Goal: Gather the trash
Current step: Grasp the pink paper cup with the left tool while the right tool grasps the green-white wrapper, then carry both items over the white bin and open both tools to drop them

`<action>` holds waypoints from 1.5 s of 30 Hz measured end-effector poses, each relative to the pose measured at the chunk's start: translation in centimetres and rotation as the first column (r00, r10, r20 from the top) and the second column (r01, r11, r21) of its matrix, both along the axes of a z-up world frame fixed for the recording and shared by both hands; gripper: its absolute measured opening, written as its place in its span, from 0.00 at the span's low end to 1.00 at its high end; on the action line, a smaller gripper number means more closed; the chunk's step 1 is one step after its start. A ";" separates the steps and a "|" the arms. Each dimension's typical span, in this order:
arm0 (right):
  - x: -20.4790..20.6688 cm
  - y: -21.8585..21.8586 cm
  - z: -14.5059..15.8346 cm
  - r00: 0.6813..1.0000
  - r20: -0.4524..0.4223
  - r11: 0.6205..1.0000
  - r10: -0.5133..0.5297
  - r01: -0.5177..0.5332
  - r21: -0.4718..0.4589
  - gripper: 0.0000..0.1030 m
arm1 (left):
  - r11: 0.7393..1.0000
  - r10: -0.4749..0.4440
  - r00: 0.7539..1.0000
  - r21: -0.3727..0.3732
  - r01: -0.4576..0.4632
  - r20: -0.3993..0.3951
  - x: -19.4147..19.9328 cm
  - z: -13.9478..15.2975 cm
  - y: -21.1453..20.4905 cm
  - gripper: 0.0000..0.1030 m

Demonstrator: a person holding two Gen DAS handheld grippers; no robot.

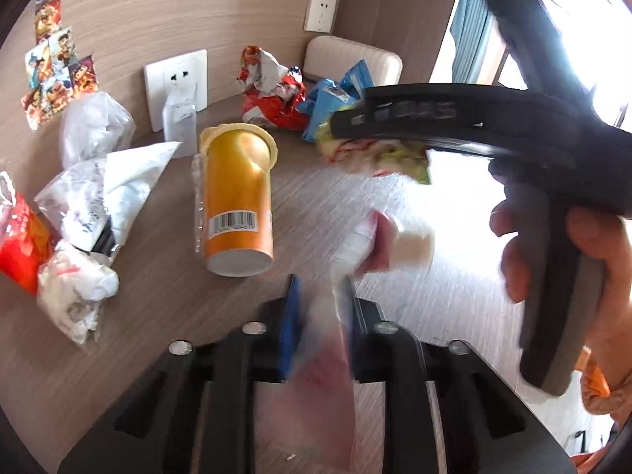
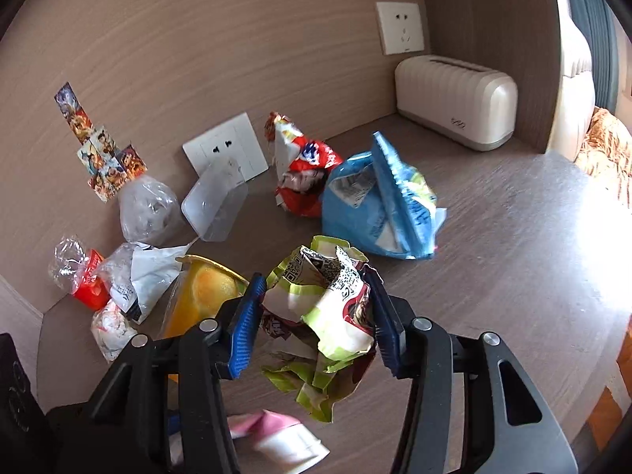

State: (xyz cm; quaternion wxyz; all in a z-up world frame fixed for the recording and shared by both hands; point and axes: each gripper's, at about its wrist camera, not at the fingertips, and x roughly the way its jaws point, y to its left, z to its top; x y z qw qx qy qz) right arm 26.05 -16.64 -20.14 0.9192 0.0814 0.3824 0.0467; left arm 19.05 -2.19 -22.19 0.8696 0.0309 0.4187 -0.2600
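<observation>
Two pieces are picked up: my right gripper [image 2: 314, 320] squeezes a green wrapper [image 2: 331, 316], my left gripper [image 1: 320, 328] pinches a pink wrapper [image 1: 328, 375]. Lots stays on the table [image 2: 513, 237]: orange tube [image 1: 237, 193], blue bag [image 2: 379, 205], red bag [image 2: 304, 173].

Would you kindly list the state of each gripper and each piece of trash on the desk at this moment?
left gripper: shut on a blurred pink and white wrapper.
right gripper: closed around a crumpled green wrapper, lifted off the desk.
orange tube: lying on its side, open, lid off.
blue bag: torn open, crumpled.
red bag: crumpled, on the desk.
clear tray: tilted against the wall socket.
</observation>
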 end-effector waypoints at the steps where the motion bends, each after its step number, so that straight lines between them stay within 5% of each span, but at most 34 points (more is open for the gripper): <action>1: -0.4 -0.2 0.4 1.000 0.009 1.000 -0.002 0.002 0.001 0.51 | 1.000 -0.001 1.000 0.003 0.001 -0.002 -0.1 -0.1 0.0 0.10; 12: -7.2 -3.5 5.5 0.993 0.107 0.998 -0.053 0.057 -0.038 0.51 | 0.999 -0.030 0.999 0.024 0.029 0.039 -1.8 2.9 -0.4 0.10; 23: -18.0 -12.5 7.2 0.960 0.094 0.960 -0.265 0.271 -0.067 0.51 | 0.958 -0.286 0.955 0.022 0.285 0.084 -8.5 6.5 -10.6 0.10; 33: -28.9 -22.3 3.7 0.854 -0.008 0.853 -0.521 0.520 -0.048 0.52 | 0.822 -0.569 0.822 0.025 0.569 -0.011 -16.6 2.2 -23.2 0.10; 45: -34.1 -30.0 -8.0 0.742 -0.167 0.759 -0.649 0.648 -0.068 0.52 | 0.638 -0.731 0.648 0.123 0.760 -0.213 -22.1 -12.1 -33.7 0.10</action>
